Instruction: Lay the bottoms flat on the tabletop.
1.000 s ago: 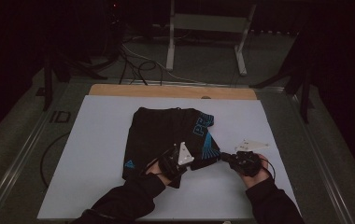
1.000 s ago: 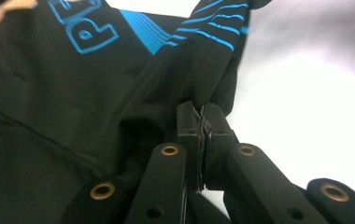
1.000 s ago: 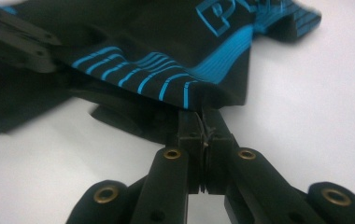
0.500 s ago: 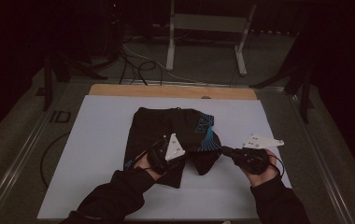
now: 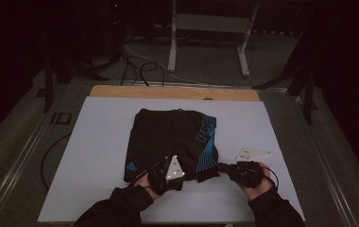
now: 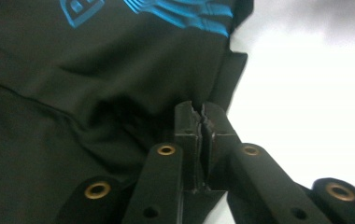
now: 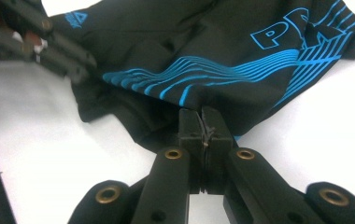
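Note:
Black shorts (image 5: pixel 168 135) with blue lines and lettering lie flat on the white board (image 5: pixel 92 151). My left gripper (image 5: pixel 181 176) is at their near hem, left of the blue print. In the left gripper view its jaws (image 6: pixel 202 114) have just been opening, but only a thin slit shows and the black cloth (image 6: pixel 96 70) still puckers into the tips. My right gripper (image 5: pixel 221 167) holds the near right corner. In the right gripper view it (image 7: pixel 203 122) is shut on the hem below the blue stripes (image 7: pixel 222 70). The left gripper (image 7: pixel 49 46) shows there at the top left.
A wooden strip (image 5: pixel 173 92) runs along the board's far edge. Beyond it stand a metal frame (image 5: pixel 206 38) and loose cables (image 5: pixel 135 64) on the floor. Metal rails (image 5: pixel 21 161) border the table on both sides.
Both hands drew back toward the near edge. The near part of the shorts, held up between the grippers half a second ago, now lies flatter on the board.

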{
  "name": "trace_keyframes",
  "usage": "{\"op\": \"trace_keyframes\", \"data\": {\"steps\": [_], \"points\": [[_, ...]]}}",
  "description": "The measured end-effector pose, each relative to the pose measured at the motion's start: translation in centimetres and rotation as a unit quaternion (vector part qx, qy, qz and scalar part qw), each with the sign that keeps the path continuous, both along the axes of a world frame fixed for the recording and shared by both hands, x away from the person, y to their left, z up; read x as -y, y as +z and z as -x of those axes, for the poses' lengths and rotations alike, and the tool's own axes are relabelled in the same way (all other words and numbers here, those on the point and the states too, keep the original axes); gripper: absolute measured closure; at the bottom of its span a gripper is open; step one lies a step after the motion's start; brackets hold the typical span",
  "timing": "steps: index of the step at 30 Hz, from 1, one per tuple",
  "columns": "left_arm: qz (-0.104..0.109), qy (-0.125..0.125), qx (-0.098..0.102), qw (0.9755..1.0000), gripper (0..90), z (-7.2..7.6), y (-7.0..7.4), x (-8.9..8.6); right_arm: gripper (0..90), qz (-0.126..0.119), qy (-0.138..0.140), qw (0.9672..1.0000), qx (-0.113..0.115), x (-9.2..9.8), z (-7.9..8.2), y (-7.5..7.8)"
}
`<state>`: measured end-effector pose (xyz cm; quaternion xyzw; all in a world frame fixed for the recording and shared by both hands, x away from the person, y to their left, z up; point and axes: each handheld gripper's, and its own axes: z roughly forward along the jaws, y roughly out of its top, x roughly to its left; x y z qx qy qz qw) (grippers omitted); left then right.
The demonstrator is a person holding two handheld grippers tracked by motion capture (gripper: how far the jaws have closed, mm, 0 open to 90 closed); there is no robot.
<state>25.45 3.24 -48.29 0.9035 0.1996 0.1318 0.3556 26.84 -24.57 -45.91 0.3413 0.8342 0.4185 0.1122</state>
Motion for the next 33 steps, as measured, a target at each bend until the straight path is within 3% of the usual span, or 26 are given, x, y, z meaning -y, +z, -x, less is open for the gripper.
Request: {"op": "trace_keyframes", "data": {"steps": [1, 4, 8, 13, 16, 20, 23, 27, 33], "points": [[0.0, 0.003, -0.004, 1.0, 71.1, 0.1, -0.4, 0.2, 89.6, 0.003, -0.002, 1.0, 0.003, 0.0, -0.1, 0.0], [-0.012, -0.005, -0.018, 0.9997, 59.1, 0.3, -1.4, 1.0, 89.6, 0.001, -0.009, 0.9999, 0.006, 0.0, -0.3, 0.3], [-0.009, -0.006, -0.026, 0.9996, 57.7, 0.2, -1.9, 2.0, 89.5, 0.004, -0.017, 0.9997, 0.017, 0.0, -0.6, 0.4], [-0.02, -0.006, -0.019, 0.9996, 58.1, -0.3, -2.6, 3.2, 89.5, 0.0, -0.018, 0.9997, 0.017, 0.0, -1.0, 0.4], [-0.02, 0.002, -0.004, 0.9998, 62.4, -0.8, -2.8, 3.6, 89.5, 0.002, -0.018, 0.9997, 0.014, 0.0, -0.9, 0.2], [-0.018, 0.003, -0.01, 0.9998, 65.0, -1.5, -3.2, 4.1, 89.5, 0.0, -0.021, 0.9997, 0.009, 0.1, -1.0, 0.0], [-0.024, -0.003, -0.008, 0.9997, 75.5, -1.5, -3.2, 4.5, 89.5, 0.01, -0.021, 0.9997, 0.011, 0.1, -1.0, -0.2], [-0.037, -0.004, -0.001, 0.9993, 83.1, -1.6, -2.7, 4.6, 89.4, 0.008, -0.028, 0.9995, 0.01, 0.2, -1.0, -0.2], [-0.018, -0.002, 0.017, 0.9997, 83.8, -1.4, 1.1, 2.4, 89.4, 0.004, -0.038, 0.9992, 0.015, 1.1, -1.1, 0.2]]}}
